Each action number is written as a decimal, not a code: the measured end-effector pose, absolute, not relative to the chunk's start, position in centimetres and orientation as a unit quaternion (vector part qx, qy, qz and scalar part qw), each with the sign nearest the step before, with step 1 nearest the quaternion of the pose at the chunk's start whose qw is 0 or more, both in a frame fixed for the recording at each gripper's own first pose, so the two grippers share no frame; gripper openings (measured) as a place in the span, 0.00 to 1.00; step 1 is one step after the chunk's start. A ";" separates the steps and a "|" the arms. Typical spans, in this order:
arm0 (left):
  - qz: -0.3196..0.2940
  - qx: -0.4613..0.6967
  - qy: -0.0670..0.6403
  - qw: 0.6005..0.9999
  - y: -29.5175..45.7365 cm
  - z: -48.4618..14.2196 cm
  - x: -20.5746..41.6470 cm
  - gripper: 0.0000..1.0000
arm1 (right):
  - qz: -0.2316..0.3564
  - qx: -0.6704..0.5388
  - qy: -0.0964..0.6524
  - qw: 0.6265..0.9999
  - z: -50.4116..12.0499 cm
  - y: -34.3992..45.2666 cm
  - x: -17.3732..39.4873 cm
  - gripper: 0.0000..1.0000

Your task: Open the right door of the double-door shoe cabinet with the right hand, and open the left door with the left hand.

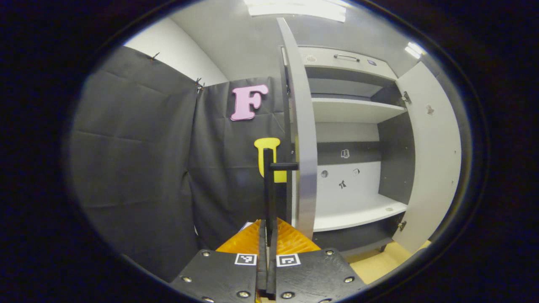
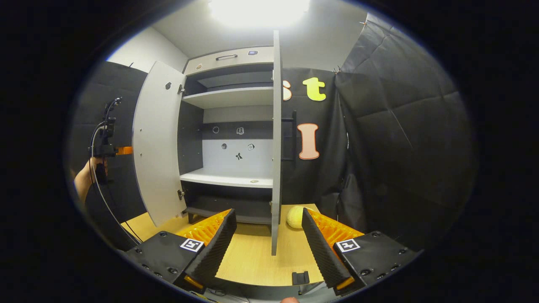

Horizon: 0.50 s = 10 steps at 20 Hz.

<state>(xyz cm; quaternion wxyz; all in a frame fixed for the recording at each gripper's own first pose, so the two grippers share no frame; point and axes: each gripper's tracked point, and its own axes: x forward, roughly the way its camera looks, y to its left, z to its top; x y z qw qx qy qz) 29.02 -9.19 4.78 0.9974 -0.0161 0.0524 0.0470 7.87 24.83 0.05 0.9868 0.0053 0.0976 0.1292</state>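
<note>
Left claw (image 1: 269, 235) pinches left door handle (image 1: 269, 189); right claw (image 2: 266, 235) spread, straddling right door (image 2: 276, 147).

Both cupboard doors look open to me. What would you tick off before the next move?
1. Right door open: ok, swung out, seen edge-on.
2. Left door open: ok, swung wide.
3. Left claw released from the handle: not ok, it is shut on it.
4. Right claw free: ok, fingers spread, nothing gripped.
5. Both doors at their full stops: cannot tell.
</note>
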 end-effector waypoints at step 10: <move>0.024 -0.012 -0.031 0.999 -14.6 9.0 19.5 0.00 | 0.122 0.029 0.068 0.990 2.4 25.2 7.7 0.98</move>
